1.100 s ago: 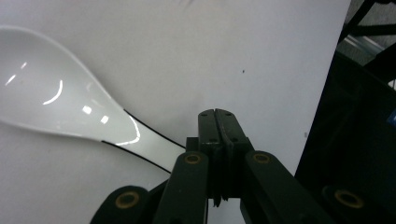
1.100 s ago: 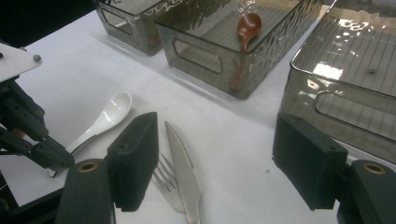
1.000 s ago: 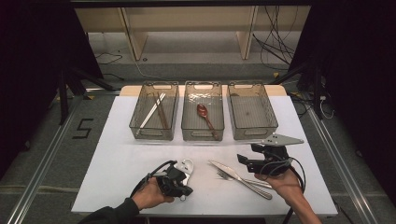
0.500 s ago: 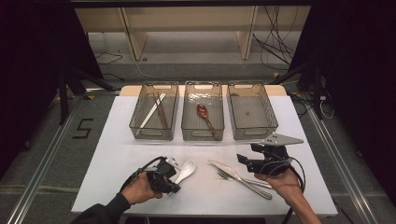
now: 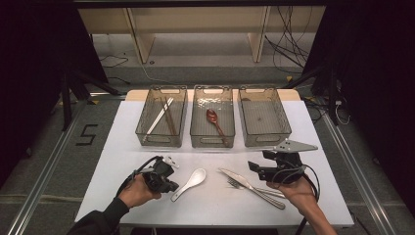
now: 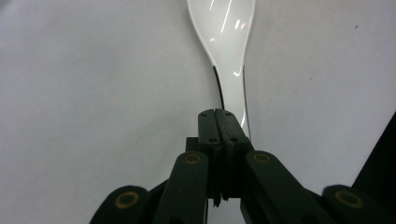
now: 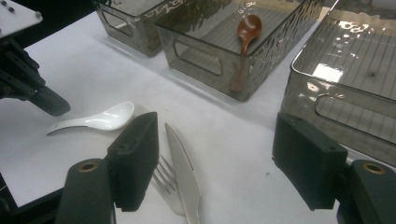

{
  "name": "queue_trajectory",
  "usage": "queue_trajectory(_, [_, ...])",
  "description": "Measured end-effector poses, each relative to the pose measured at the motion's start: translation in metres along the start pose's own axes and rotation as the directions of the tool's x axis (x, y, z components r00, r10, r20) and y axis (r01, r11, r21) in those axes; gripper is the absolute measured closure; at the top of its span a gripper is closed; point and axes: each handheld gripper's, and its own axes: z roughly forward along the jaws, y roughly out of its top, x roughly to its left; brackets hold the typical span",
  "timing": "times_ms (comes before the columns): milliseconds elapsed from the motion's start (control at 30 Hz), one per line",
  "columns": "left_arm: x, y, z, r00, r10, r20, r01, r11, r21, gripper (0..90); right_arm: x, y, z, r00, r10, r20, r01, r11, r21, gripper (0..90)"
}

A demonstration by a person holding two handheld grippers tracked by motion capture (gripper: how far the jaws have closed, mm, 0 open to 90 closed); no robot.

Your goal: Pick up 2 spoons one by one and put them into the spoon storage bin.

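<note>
Just ahead of left gripper [image 6: 219, 116], closed empty, seemingly untouched: white spoon [image 6: 227, 42].

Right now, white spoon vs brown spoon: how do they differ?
The white spoon lies on the bare table; the brown spoon lies inside the middle bin. The white one is glossy with a short, broad handle; the brown one is darker with a long, thin handle. Both are spoons lying at a slant.

Glossy white ceramic-looking soup spoon [image 6: 227, 44] on a matt white tabletop [image 5: 122, 147]. Shiny metal knife [image 7: 184, 170] and fork [image 7: 164, 184]. Smoky translucent plastic bins [image 5: 264, 117]; the centre one holds a glossy reddish-brown spoon [image 5: 213, 118]. Matt black gripper jaws.
</note>
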Motion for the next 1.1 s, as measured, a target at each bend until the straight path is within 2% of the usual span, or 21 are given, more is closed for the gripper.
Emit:
queue_trajectory(100, [-0.002, 0.002, -0.002, 1.0, 0.0, 0.002, 0.0, 0.9997, -0.023, 88.4, 0.0, 0.0, 0.0, 1.0, 0.0, 0.0, 0.0, 1.0, 0.004, 32.5])
queue_trajectory(167, [-0.003, 0.002, -0.001, 1.0, -0.004, 0.008, 0.005, 0.9995, -0.031, 84.0, 0.0, 0.0, 0.0, 1.0, -0.001, -0.001, 0.001, 1.0, 0.003, 32.5])
queue_trajectory(200, [-0.003, 0.003, 0.0, 0.9999, -0.007, 0.011, 0.007, 0.9995, -0.032, 80.2, 0.0, 0.0, 0.0, 1.0, -0.001, -0.002, 0.001, 1.0, 0.002, 32.5])
queue_trajectory(367, [-0.001, 0.006, 0.002, 0.9984, -0.055, 0.011, 0.055, 0.9978, -0.038, 47.7, 0.0, 0.0, 0.001, 1.0, 0.0, 0.0, 0.0, 1.0, 0.004, 32.5])
queue_trajectory(500, [-0.003, 0.007, 0.006, 0.9976, -0.068, 0.008, 0.068, 0.9973, -0.026, 33.5, 0.0, 0.0, 0.001, 1.0, 0.001, -0.001, -0.001, 1.0, 0.005, 32.5])
queue_trajectory(567, [-0.005, 0.009, 0.009, 0.9977, -0.068, 0.002, 0.068, 0.9974, -0.024, 30.1, 0.0, 0.0, 0.001, 1.0, 0.001, -0.002, -0.001, 1.0, 0.004, 32.5])
queue_trajectory(700, [-0.007, 0.011, 0.012, 0.998, -0.063, 0.003, 0.063, 0.9979, -0.013, 29.1, 0.0, 0.0, 0.001, 1.0, 0.001, -0.003, -0.001, 1.0, 0.003, 32.5])
queue_trajectory(1100, [-0.012, 0.014, 0.023, 0.9993, -0.037, -0.007, 0.037, 0.9987, 0.036, 45.1, 0.0, 0.0, 0.001, 1.0, 0.0, -0.003, 0.0, 1.0, 0.004, 32.5])
